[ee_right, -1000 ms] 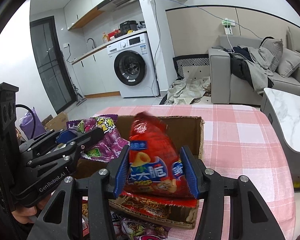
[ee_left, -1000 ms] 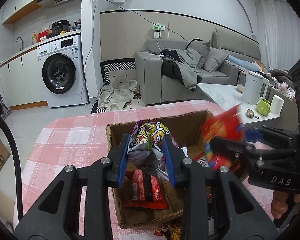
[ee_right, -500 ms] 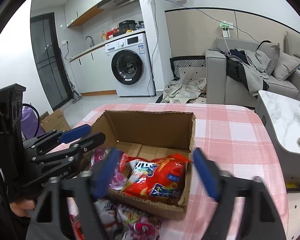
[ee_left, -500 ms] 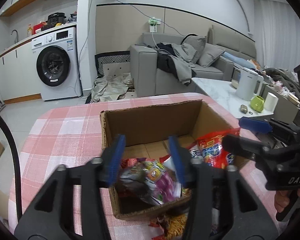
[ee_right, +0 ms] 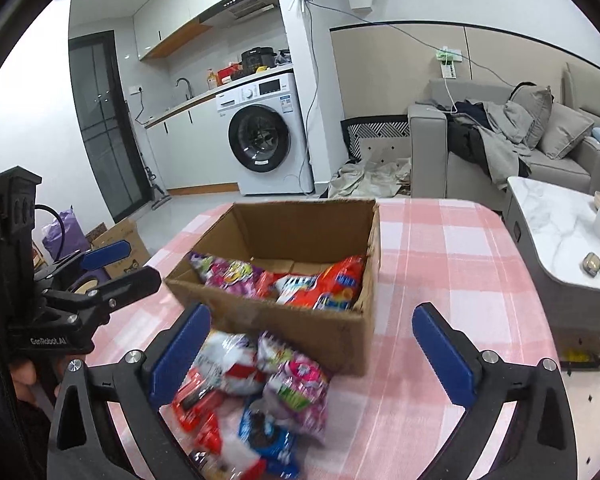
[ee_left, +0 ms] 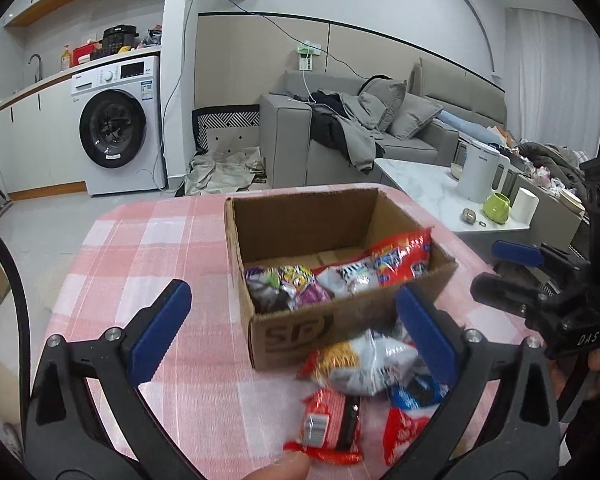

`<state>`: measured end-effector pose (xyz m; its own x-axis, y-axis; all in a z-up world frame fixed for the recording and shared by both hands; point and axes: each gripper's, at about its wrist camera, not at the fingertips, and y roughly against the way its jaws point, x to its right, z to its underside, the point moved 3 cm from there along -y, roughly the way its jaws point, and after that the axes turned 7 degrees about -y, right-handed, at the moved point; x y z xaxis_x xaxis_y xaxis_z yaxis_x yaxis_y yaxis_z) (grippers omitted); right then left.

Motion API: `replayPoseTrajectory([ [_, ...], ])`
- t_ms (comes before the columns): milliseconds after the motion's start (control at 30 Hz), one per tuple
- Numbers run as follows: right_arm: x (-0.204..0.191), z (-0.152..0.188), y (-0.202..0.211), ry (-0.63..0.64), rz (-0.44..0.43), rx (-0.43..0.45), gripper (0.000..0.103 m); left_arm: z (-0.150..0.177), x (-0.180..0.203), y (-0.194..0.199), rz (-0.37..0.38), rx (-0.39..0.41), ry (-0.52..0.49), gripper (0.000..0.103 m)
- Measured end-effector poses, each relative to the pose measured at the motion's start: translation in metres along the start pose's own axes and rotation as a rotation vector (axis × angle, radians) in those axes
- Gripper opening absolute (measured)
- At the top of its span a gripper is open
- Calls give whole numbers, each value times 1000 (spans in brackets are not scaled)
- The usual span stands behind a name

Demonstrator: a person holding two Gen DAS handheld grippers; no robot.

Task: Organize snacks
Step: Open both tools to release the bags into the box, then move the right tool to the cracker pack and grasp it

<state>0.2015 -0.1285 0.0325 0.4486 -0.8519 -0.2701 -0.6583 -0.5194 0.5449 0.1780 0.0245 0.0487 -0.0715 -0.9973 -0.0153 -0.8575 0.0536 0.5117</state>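
An open cardboard box (ee_left: 300,332) (ee_right: 324,328) stands on the pink checked tablecloth (ee_left: 148,240). Inside lie a purple snack bag (ee_left: 296,284) (ee_right: 232,276) and a red snack bag (ee_left: 400,256) (ee_right: 332,284). A pile of loose snack packets (ee_left: 364,364) (ee_right: 256,384) lies on the cloth in front of the box. My left gripper (ee_left: 292,336) is open and empty, above the near box wall. My right gripper (ee_right: 312,348) is open and empty, above the pile and the box's near wall. Each gripper shows in the other's view (ee_left: 516,272) (ee_right: 112,268).
A marble side table (ee_left: 428,188) with a white kettle (ee_left: 480,172), green cup (ee_left: 496,208) and white cup stands to the right. A grey sofa (ee_left: 340,136) and washing machine (ee_left: 116,128) are behind. Cardboard boxes sit on the floor at left (ee_right: 120,240).
Both grippers opened and dropped their bags into the box: the purple bag from the left, the red bag from the right. Both then pulled back toward me, bringing the loose pile into view.
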Motion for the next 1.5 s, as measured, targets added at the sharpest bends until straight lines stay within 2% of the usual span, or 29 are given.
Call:
replayPoseTrajectory([
  [267,-10,28,31,0,-23,-5,103,33,6,38,-15,-20,2,102],
  [500,-10,48,32,23,14,-48,103,55,4,40,-6,-64,35,102],
  [567,-8,50,27,22,22,-65,103,57,7,36,-23,-73,20,102],
  [667,-1,55,23,-7,42,-80,103,56,5,30,-3,-92,29,102],
  [833,4,61,19,-59,26,-99,103,61,3,24,-4,-126,25,102],
  [1000,4,73,9,-70,40,-163,103,63,3,19,3,-153,10,102],
  [1233,-4,90,3,-76,13,-221,103,64,8,17,9,-171,-24,102],
  [1500,-29,112,-4,-21,1,-296,103,68,8,17,13,-176,-28,102],
])
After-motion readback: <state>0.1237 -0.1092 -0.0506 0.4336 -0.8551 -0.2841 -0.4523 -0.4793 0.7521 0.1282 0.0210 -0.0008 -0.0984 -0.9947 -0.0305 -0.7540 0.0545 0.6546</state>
